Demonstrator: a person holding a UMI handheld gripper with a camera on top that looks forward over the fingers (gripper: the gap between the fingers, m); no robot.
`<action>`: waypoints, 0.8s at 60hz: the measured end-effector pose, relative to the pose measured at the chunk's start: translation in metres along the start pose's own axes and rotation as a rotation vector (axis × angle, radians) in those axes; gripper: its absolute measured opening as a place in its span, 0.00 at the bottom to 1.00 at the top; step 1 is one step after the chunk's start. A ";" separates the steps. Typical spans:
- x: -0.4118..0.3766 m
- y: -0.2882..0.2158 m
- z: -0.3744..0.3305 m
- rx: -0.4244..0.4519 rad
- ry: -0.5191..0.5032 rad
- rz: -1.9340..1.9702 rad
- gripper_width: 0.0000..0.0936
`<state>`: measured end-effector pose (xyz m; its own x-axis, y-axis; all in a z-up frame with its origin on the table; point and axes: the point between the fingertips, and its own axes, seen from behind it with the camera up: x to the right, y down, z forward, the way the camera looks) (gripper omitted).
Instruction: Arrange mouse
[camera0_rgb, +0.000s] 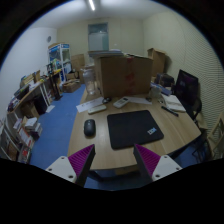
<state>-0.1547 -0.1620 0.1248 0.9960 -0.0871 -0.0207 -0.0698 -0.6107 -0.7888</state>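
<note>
A dark mouse (89, 127) lies on the wooden desk (90, 150), just left of a black mouse pad (134, 129). My gripper (112, 158) is above the desk's near edge, well short of the mouse. Its two fingers with magenta pads (82, 160) are spread wide apart and hold nothing. The mouse is ahead of the left finger, the mouse pad ahead of the right one.
A large cardboard box (124, 74) stands at the far end of the desk. A monitor (187, 89) and papers (172, 103) are at the desk's right. Cluttered shelves (28, 110) line the left wall across a blue floor.
</note>
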 end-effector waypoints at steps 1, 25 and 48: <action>-0.002 0.000 0.005 0.002 -0.005 0.000 0.85; -0.079 -0.004 0.090 -0.014 -0.162 -0.061 0.86; -0.117 -0.005 0.234 -0.016 -0.138 -0.161 0.80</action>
<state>-0.2581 0.0361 -0.0124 0.9924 0.1211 0.0201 0.0915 -0.6205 -0.7788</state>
